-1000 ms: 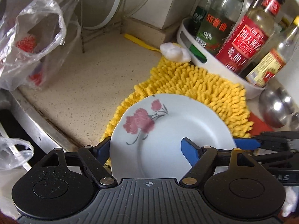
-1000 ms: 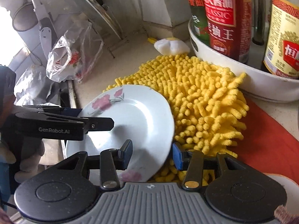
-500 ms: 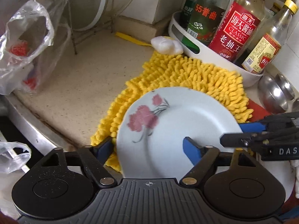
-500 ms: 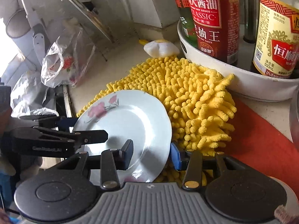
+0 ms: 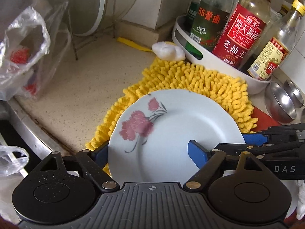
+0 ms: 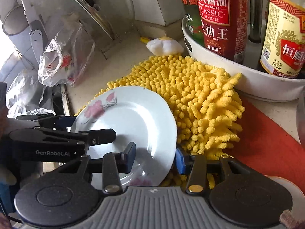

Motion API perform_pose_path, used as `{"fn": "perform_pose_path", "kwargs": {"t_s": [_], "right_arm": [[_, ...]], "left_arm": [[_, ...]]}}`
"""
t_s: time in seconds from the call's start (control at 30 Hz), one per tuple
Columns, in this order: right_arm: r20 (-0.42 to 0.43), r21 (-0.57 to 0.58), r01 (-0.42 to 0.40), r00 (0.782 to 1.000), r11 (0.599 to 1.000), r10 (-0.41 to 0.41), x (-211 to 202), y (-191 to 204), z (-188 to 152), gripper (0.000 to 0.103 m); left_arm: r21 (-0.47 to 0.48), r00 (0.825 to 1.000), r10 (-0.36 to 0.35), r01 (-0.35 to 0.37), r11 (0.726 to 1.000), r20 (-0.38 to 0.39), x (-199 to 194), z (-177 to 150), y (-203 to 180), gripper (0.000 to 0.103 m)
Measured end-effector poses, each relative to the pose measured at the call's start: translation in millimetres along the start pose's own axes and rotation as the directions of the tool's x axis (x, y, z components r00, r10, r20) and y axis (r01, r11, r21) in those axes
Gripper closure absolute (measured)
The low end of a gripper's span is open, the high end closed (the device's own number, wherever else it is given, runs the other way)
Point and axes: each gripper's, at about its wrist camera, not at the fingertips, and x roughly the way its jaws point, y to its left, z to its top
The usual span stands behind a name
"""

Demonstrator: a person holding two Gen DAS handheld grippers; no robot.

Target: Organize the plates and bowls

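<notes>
- White plate (image 5: 177,133), pink flowers: on the yellow chenille mat (image 5: 200,82), near the counter's (image 5: 85,95) front edge.
- Left gripper (image 5: 150,151): fingers apart, just been widening, astride the plate's rim.
- Right gripper (image 6: 155,158): clamped on the plate's edge.

Red label on the soy sauce bottle (image 5: 246,30) in the white tub at the tabletop's back right corner reads "海天酱油", "CLASSIC", "老抽王", and a small "0添加" low down; the right wrist view shows the same words on it, larger. The green glass bottle (image 5: 211,17) beside it carries "55普曲" in red. On the yellow-capped vinegar bottle (image 6: 286,38), the label shows "恒顺" in white on red, "600mL" beneath, and a QR code. The black arm of the left claw (image 6: 55,148) is printed "GenRobot.AI". The right claw (image 5: 284,168) shows the letters "DAS" in grey on its black side. Finer print on the labels is too small to read.
</notes>
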Motion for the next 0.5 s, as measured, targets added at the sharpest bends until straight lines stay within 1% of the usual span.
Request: {"fn": "perform_pose_path", "kwargs": {"t_s": [0.13, 0.3, 0.4, 0.5], "right_arm": [[0.017, 0.027, -0.019, 1.0, 0.999, 0.019, -3.6, -4.6, 3.7, 0.063], [0.076, 0.011, -0.056, 0.996, 0.998, 0.055, -18.9, -5.7, 10.4, 0.063], [0.096, 0.008, -0.067, 0.993, 0.998, 0.065, -24.6, -7.0, 14.1, 0.063], [0.113, 0.011, -0.064, 0.992, 0.998, 0.063, -30.6, -9.3, 15.9, 0.063]], "left_arm": [[-0.003, 0.999, 0.044, -0.044, 0.999, 0.031, -10.9, 2.8, -9.3, 0.015], [-0.001, 0.993, 0.091, -0.091, 0.996, 0.081, -29.0, 11.0, -18.9, 0.015], [0.005, 0.989, 0.106, -0.107, 0.994, 0.099, -35.0, 14.9, -25.9, 0.015], [0.014, 0.988, 0.107, -0.109, 0.994, 0.113, -36.7, 17.4, -34.1, 0.015]]}}
